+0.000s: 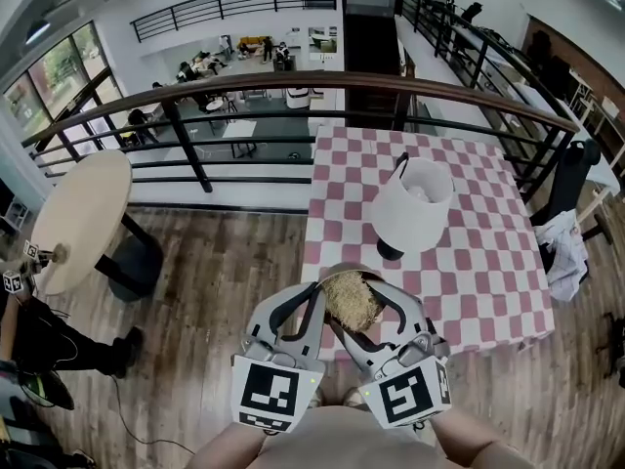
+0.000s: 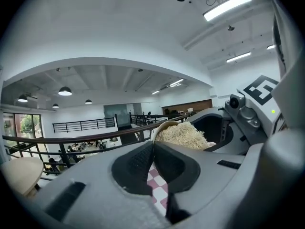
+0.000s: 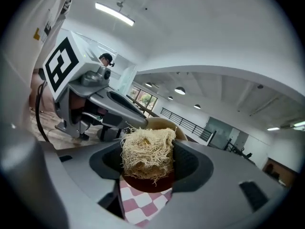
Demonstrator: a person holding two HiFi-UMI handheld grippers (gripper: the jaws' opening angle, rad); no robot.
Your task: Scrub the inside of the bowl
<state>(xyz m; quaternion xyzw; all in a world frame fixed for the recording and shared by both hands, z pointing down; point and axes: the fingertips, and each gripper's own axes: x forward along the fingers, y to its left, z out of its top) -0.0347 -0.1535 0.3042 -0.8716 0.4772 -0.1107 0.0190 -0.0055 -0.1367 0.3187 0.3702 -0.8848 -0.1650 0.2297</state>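
Note:
Held in the air over the near edge of the checked table is a brown bowl, tilted on its side. My left gripper is shut on its rim; in the left gripper view the thin wall runs between the two pads. My right gripper is shut on a straw-coloured fibre scrubber. The scrubber sits pressed into the bowl's dark red inside, with the tan rim behind it. It also shows in the left gripper view, scrubber, bulging out of the bowl's mouth.
A table with a red-and-white checked cloth stands ahead. On it is a white lamp on a dark base. A dark railing runs behind. A round wooden table stands left, and a chair with cloth right.

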